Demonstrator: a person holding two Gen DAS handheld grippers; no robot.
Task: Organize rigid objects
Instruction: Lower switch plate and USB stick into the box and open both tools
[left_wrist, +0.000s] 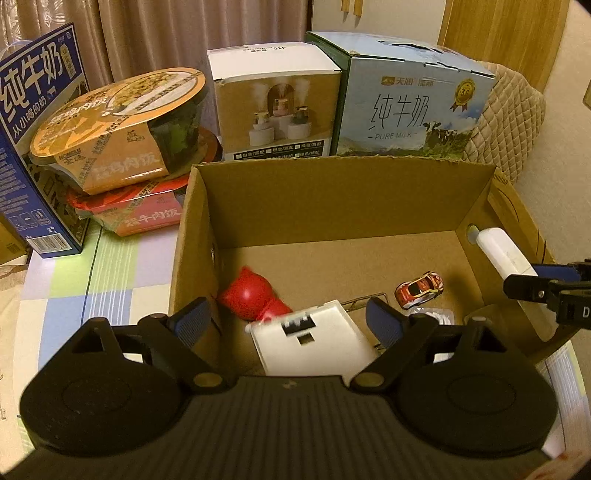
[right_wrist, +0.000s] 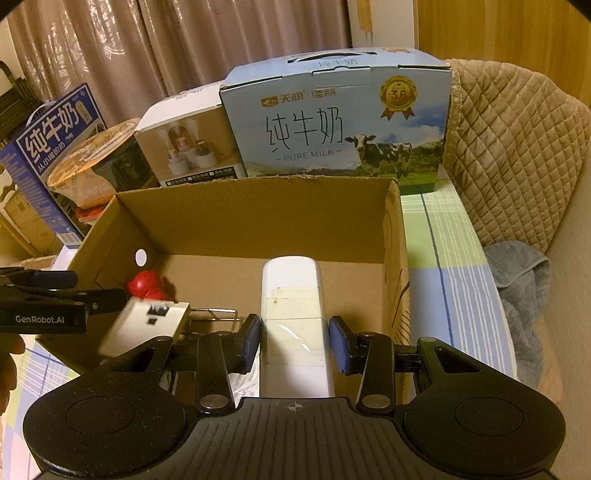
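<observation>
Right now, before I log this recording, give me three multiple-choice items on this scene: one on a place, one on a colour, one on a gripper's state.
1. Where is the small red-and-white toy car?
A. inside the open brown cardboard box
B. on the striped cloth
C. on the milk carton

2. What colour is the rounded toy in the box's left corner?
A. green
B. red
C. yellow

3. What is the right gripper doing?
A. hanging open and empty
B. gripping the toy car
C. shut on the long white plastic device

Answers: 1 A, the car rests on the box floor. 2 B, plainly red. 3 C, both blue pads press its sides.
</observation>
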